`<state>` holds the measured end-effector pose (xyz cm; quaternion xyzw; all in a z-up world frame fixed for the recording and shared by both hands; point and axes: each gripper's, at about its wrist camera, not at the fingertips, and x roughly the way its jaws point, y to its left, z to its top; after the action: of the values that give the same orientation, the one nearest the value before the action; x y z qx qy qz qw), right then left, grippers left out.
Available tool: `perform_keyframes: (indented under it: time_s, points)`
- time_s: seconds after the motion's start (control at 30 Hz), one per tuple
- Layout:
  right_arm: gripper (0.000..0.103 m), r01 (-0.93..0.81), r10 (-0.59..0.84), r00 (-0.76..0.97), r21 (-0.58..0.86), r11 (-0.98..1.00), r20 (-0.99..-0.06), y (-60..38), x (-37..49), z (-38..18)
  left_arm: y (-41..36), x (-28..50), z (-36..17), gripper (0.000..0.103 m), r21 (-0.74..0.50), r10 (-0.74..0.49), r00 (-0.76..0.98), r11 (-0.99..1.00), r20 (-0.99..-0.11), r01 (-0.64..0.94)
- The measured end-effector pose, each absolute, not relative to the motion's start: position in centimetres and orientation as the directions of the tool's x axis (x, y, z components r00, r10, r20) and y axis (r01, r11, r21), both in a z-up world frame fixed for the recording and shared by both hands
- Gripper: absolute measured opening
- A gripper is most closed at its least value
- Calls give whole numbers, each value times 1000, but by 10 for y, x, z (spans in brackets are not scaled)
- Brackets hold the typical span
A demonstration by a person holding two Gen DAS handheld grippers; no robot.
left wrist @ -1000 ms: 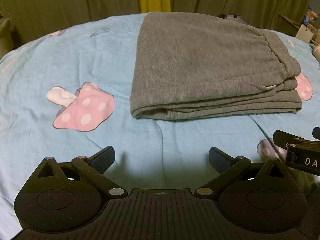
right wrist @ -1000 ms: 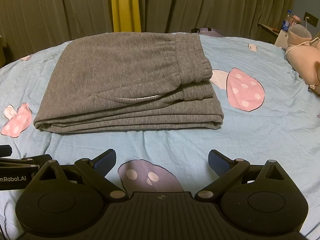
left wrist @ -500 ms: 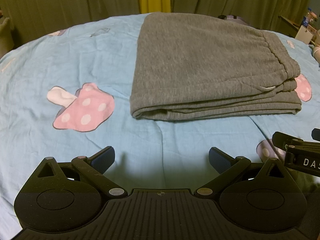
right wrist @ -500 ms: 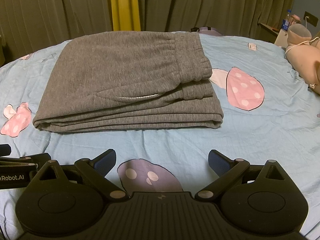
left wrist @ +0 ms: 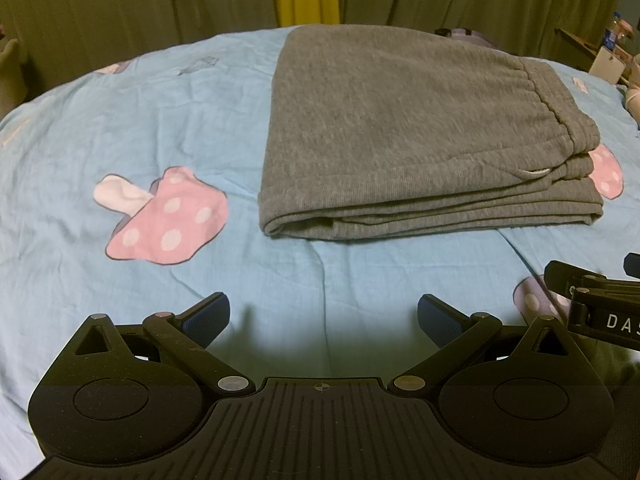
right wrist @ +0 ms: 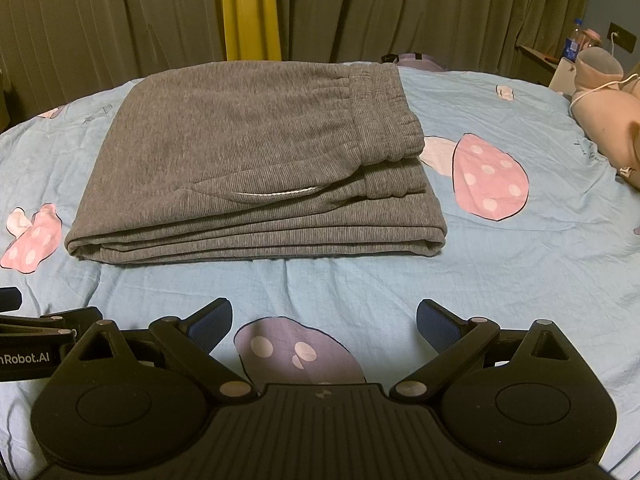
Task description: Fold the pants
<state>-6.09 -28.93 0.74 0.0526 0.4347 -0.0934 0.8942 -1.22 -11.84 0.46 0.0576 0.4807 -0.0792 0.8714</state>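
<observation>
Left gripper [left wrist: 323,318] and right gripper [right wrist: 324,320] sit side by side, jaws spread wide, empty.

I read two cut-off labels only. White letters "DA" on the right claw [left wrist: 600,312] body at my left view's right edge. "nRobot.AI" on the left claw [right wrist: 36,344] body at my right view's left edge.
</observation>
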Motion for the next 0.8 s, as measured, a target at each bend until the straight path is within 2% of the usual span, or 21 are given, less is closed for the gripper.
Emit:
perform_keyframes:
  time_s: [0.8]
  points:
    - [99, 208, -122, 598, 7, 978, -792, -289, -60, 5, -122, -14, 4, 103, 34, -88, 525, 975, -847, 218]
